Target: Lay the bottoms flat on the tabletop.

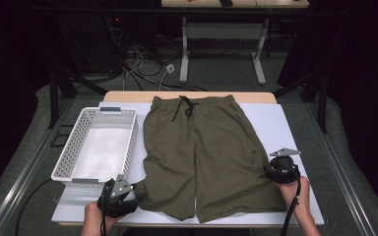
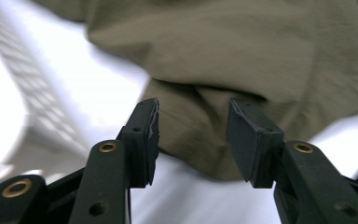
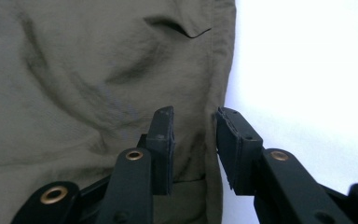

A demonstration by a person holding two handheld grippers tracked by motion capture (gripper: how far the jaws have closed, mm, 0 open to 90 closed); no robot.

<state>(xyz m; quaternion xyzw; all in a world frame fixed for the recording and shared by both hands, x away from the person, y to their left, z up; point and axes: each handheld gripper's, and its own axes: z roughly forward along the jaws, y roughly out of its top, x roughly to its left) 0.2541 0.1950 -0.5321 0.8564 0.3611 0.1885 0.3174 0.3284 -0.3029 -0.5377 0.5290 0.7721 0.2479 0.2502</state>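
Observation:
Olive-green shorts (image 1: 202, 142) lie flat on the white table cover (image 1: 275, 123), waistband and black drawstring at the far side, legs toward me. My left gripper (image 1: 133, 191) sits at the near left leg's hem corner. In the left gripper view its jaws (image 2: 193, 109) stand open, with the bunched hem of the shorts (image 2: 242, 51) just beyond and between them. My right gripper (image 1: 269, 169) is at the outer edge of the right leg. Its jaws (image 3: 195, 114) stand open astride the side seam of the shorts (image 3: 74, 70), gripping nothing.
An empty white perforated basket (image 1: 73, 142) stands left of the shorts, close to the left gripper, and appears blurred as the basket (image 2: 23, 88) in the left gripper view. Bare white cover lies right of the shorts. Beyond the table are cables and another table's legs.

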